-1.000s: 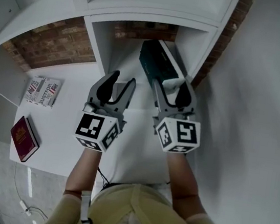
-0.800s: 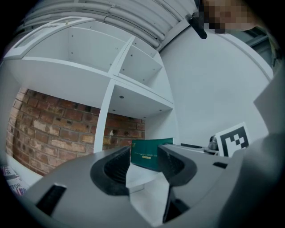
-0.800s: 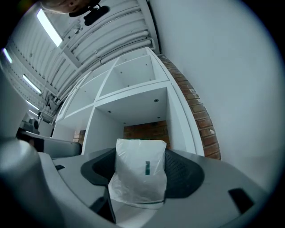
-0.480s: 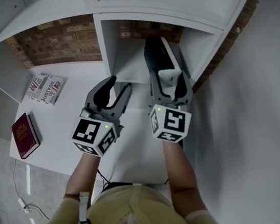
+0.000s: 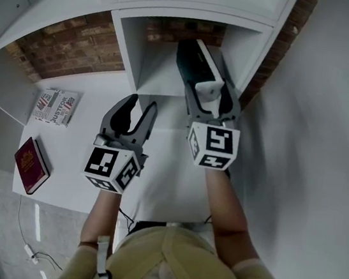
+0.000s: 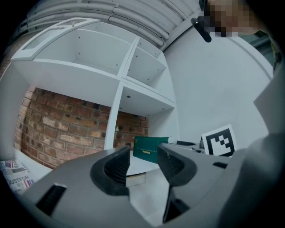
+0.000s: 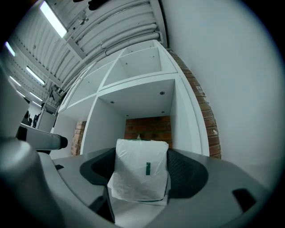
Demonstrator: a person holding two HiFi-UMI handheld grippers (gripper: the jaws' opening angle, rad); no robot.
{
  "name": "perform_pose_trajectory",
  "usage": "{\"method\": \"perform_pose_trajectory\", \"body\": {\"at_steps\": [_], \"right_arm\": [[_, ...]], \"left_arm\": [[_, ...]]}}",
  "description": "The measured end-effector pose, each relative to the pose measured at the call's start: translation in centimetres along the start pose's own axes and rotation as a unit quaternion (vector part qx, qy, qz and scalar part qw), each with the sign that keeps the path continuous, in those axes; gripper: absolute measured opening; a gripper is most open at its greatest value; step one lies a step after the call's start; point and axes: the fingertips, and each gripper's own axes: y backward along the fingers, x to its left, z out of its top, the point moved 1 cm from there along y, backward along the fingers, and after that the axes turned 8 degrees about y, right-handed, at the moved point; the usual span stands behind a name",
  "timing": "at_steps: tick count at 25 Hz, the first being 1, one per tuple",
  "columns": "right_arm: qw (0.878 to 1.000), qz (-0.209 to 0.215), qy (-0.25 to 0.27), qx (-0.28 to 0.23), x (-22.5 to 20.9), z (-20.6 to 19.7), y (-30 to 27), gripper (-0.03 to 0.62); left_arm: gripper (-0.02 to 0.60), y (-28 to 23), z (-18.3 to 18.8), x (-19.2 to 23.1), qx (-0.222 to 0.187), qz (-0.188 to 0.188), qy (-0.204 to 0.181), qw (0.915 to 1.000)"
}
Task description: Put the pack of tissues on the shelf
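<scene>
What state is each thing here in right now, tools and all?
Pack of tissues: gripped, front end inside a shelf cubby.
Right gripper: shut on the pack of tissues.
Left gripper: jaws apart, nothing between them.
Shelf: open-fronted, brick wall behind.
Red book: closed, lying flat.
Printed packet: lying flat, untouched.

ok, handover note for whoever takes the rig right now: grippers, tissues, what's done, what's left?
Right gripper: shut on the pack of tissues.
Left gripper: open, empty, beside the right one.
Pack: far end at the mouth of the shelf compartment; not released.
Done: pack lifted and at the shelf.
Left: push it in, set it down, open the jaws, pull back.
</scene>
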Motion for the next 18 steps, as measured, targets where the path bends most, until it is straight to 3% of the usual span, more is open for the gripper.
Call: {"method": "perform_pose_trajectory", "body": {"at_steps": [7,18], "right_arm": [[1.0,-0.005,0.029,-0.011,-0.2,0.5,0.6,0.342],[1.0,0.008,0.002,-0.027,-0.6,1.6,4.3,0.341]], "left_arm": [[0.193,0.0,-0.4,-0.9,0.003,-0.003,-0.001,1.0],[0.192,1.4,-0.3,-0.9,-0.006,0.004,0.012,0.9999]]}}
